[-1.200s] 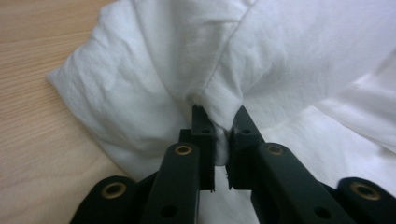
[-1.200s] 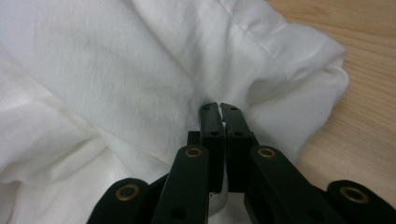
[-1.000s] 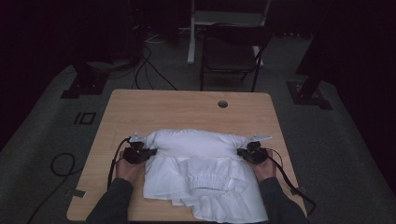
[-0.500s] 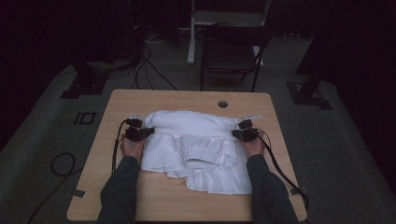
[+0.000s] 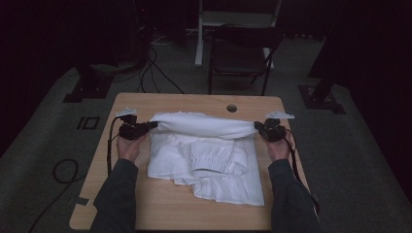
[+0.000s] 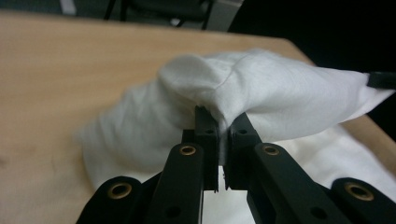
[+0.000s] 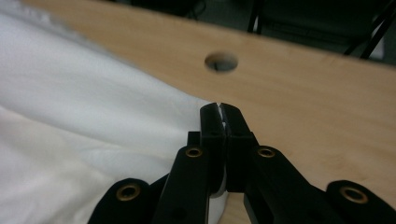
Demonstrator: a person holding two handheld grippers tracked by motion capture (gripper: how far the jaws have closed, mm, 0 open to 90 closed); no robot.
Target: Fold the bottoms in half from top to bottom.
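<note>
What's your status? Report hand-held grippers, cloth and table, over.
Left hand-held gripper and right hand-held gripper both shut on the white cloth. Far edge lifted between them, the rest on the table. Nothing in the way.

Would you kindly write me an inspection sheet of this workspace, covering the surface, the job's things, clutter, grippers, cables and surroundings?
Surface: wooden table with a round hole near its far edge.
Job's things: white garment, its far edge lifted and stretched between the two grippers, the rest lying rumpled on the table.
Clutter: nothing seen on the table besides the garment.
Grippers: left gripper shut on the garment's left end; right gripper shut on its right end; in each gripper view cloth is pinched between the jaws.
Cables: one trails from each gripper beside the forearm; loose cables lie on the floor beyond the table.
Surroundings: dark room, grey floor, a dark chair behind the table.
</note>
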